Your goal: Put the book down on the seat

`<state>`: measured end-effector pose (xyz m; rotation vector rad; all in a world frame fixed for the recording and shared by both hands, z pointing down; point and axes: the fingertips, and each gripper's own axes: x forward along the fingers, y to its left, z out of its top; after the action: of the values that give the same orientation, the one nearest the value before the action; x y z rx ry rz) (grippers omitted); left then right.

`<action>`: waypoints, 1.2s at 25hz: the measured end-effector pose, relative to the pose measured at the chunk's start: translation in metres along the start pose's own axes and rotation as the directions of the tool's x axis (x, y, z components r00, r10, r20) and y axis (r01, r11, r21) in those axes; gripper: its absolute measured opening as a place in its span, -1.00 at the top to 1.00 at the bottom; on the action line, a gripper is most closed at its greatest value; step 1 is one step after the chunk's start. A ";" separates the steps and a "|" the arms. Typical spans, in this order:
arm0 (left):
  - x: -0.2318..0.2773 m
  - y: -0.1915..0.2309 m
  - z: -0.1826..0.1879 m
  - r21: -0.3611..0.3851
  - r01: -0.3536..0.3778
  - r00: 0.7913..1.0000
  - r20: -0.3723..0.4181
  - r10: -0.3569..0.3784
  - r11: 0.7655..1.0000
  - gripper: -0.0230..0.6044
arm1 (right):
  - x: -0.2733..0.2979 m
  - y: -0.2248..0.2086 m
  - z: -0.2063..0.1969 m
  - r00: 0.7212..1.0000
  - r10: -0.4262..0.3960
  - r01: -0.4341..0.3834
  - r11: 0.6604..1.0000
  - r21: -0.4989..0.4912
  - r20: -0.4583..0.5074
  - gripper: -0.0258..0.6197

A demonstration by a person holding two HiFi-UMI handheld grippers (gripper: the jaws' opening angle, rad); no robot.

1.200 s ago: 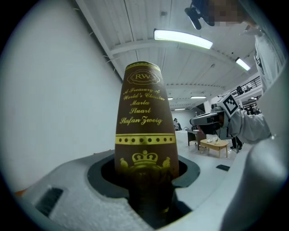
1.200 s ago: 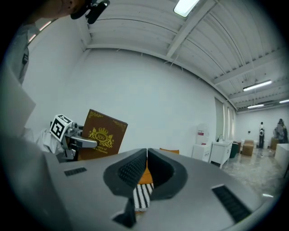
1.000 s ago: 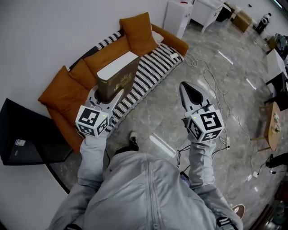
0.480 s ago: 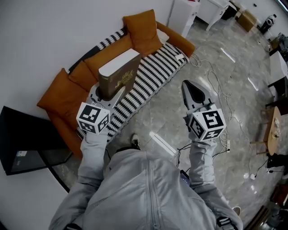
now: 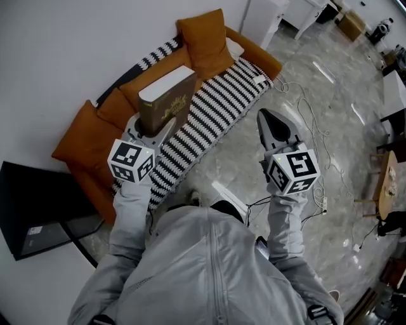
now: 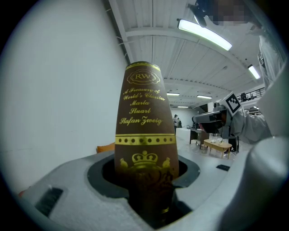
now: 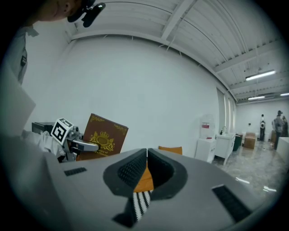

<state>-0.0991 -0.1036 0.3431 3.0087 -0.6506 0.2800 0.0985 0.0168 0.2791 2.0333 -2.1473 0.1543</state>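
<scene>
A thick brown book [image 5: 166, 101] with gold print stands upright in my left gripper [image 5: 152, 130], which is shut on its lower end. It hangs over the left part of the sofa's black-and-white striped seat [image 5: 212, 105]. In the left gripper view the book's spine [image 6: 144, 131] rises from between the jaws of the left gripper [image 6: 146, 185]. My right gripper [image 5: 274, 126] is over the floor in front of the sofa, shut with its tips touching and nothing in it. The right gripper view shows the right gripper [image 7: 146, 155] closed, with the book [image 7: 103, 140] off to the left.
The orange sofa has a loose cushion [image 5: 204, 35] at its far end and a backrest [image 5: 95, 133] against the white wall. A black panel [image 5: 38, 203] lies left of it. Cables [image 5: 304, 117] run over the marble floor. A white cabinet [image 5: 263, 13] stands beyond the sofa.
Both grippers have moved forward toward the sofa, and the book has come further over the striped seat. The grip on the book and the shut right gripper look unchanged.
</scene>
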 end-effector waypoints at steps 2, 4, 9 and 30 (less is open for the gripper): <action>0.007 0.008 -0.004 -0.010 0.001 1.000 -0.009 -0.001 1.000 0.19 | 0.009 -0.002 -0.004 1.000 0.001 -0.001 1.000 0.004 -0.015 0.83; 0.015 0.014 -0.007 -0.016 0.005 1.000 -0.018 -0.006 1.000 0.19 | 0.019 -0.007 -0.007 1.000 -0.002 0.002 1.000 0.008 -0.023 0.83; 0.042 0.030 -0.016 -0.028 0.004 0.999 -0.052 -0.006 1.000 0.19 | 0.044 -0.023 -0.013 0.999 0.006 -0.006 1.000 0.019 -0.039 0.83; 0.253 0.139 -0.116 -0.169 0.005 0.955 -0.290 -0.055 0.986 0.19 | 0.271 -0.138 -0.116 0.960 0.143 -0.125 0.988 0.089 -0.239 0.83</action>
<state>0.0508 -0.3228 0.5061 2.7364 -0.5672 0.6243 0.2296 -0.2333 0.4407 1.7946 -2.1491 0.4832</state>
